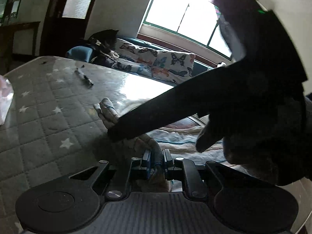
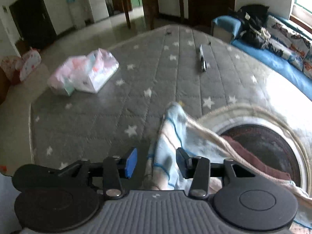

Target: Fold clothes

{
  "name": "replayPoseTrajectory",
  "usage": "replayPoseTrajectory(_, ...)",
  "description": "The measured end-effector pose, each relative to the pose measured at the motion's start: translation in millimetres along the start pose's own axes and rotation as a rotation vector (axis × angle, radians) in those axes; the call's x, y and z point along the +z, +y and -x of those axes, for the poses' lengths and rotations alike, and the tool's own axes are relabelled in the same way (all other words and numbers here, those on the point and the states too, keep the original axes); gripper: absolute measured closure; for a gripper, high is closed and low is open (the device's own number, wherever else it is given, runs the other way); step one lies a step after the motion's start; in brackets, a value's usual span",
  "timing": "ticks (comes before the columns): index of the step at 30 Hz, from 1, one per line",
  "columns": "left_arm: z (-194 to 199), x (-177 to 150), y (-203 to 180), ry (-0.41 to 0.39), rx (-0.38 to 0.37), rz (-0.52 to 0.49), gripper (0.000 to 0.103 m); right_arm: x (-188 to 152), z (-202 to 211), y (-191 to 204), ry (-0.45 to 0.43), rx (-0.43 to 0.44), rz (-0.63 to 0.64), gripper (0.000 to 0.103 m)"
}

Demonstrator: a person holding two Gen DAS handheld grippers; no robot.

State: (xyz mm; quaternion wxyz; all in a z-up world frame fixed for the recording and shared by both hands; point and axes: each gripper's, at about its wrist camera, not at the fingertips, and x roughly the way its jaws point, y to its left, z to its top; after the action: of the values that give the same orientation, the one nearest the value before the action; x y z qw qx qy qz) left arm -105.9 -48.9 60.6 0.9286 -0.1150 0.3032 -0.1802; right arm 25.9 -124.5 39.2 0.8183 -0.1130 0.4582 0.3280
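Observation:
A pale garment with blue and pink stripes [image 2: 175, 132] lies on a grey star-patterned mattress [image 2: 97, 117]. My left gripper [image 1: 157, 160] is shut on a bunched fold of the garment [image 1: 154, 150]. My right gripper [image 2: 157, 162] is open, its blue pads either side of a raised garment edge that passes between them. In the left wrist view the right gripper's dark body [image 1: 243, 97] crosses the frame, one finger tip [image 1: 119, 132] resting on the cloth. The garment's round neck opening [image 2: 263, 142] shows dark at the right.
Plastic-wrapped tissue packs [image 2: 83, 74] lie on the mattress at the left. A pen-like tool [image 2: 201, 60] lies farther back. A blue sofa with butterfly cushions [image 2: 282, 48] and a dark bag [image 2: 251, 23] runs along the right under a window.

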Motion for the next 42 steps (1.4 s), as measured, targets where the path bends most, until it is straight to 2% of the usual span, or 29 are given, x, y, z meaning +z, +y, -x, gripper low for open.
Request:
replayPoseTrajectory(3,-3.7,-2.3,-7.9,0.009,-0.013,-0.027,0.088,-6.3,-2.1,-3.9,0.004,-0.015,-0.001,0.089)
replayPoseTrajectory(4,-5.1,-2.7,-10.6,0.013,-0.016,-0.036,0.088,-9.1,-1.9,-6.3,-0.004,-0.028,-0.006,0.091)
replayPoseTrajectory(8,-3.2,-4.2,-17.3,0.023,-0.060,-0.064,0.078,-21.8,7.4,-21.0,-0.054,-0.047,-0.059,0.095)
replayPoseTrajectory(10,-0.2,-5.1,-20.5,0.025,-0.091,-0.079,0.064,-31.5,16.7,-30.4,-0.094,-0.052,-0.098,0.095)
replayPoseTrajectory(12,3.4,-6.9,-23.6,0.025,-0.117,-0.097,0.054,-45.0,29.0,-41.1,-0.139,-0.058,-0.142,0.096)
replayPoseTrajectory(14,7.2,-9.2,-26.6,0.023,-0.139,-0.117,0.053,-60.5,41.7,-53.2,-0.175,-0.071,-0.182,0.096)
replayPoseTrajectory(16,8.2,-10.2,-29.2,0.023,-0.138,-0.131,0.046,-77.8,54.1,-68.2,-0.199,-0.094,-0.225,0.096)
replayPoseTrajectory(22,-3.6,-10.2,-35.5,0.053,-0.105,-0.143,0.044,-125.6,87.1,-118.0,-0.236,-0.184,-0.347,0.096)
replayPoseTrajectory(28,-18.6,-12.0,-46.6,0.090,-0.086,-0.165,0.044,-153.9,122.1,-162.9,-0.276,-0.266,-0.415,0.096)
replayPoseTrajectory(36,-39.7,-15.9,-55.4,0.146,-0.060,-0.194,0.044,-192.0,132.2,-195.5,-0.304,-0.287,-0.527,0.096)
replayPoseTrajectory(42,-39.4,-20.3,-62.8,0.159,-0.048,-0.211,0.044,-210.5,146.8,-205.2,-0.380,-0.292,-0.585,0.096)
